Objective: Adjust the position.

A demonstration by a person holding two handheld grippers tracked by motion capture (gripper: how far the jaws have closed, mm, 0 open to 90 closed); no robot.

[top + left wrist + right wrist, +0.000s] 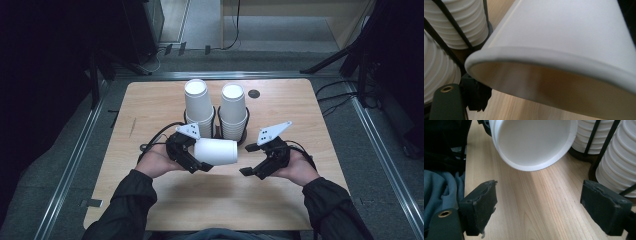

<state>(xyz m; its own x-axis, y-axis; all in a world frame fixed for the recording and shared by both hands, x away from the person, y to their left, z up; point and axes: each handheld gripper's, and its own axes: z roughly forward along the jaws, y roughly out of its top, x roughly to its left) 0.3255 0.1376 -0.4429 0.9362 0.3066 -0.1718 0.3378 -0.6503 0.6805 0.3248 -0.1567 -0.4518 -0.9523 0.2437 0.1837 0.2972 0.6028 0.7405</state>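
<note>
We hold a single white paper cup (216, 151) on its side in the left gripper (192, 160), just above the wooden surface (150, 107) and in front of the two cup stacks. The left gripper's jaws are clamped on the cup near its rim; in the left gripper view the rolled lip (544, 56) and the open mouth lie right against the camera, which fits a grip taken at the wide end. The cup's closed base points toward the right gripper (252, 167), and the right gripper view looks straight at that base (534, 141).

The right gripper's jaws stand wide apart with nothing between them, only bare wood. They sit just beside the cup's base and apart from it. We judge this spacing suits a handover or a two-handed separation: one gripper steadies the rim while the other is free to close on the narrow end.

Behind the cup, the left stack (198, 107) and the right stack (233, 110) stand upside down, each in a black wire holder (216, 125), touching side by side at the middle of the surface. The holders keep the nested cups upright, so that a single one can probably be drawn off. The held cup lies level, likely so that both grippers can reach it.
</note>
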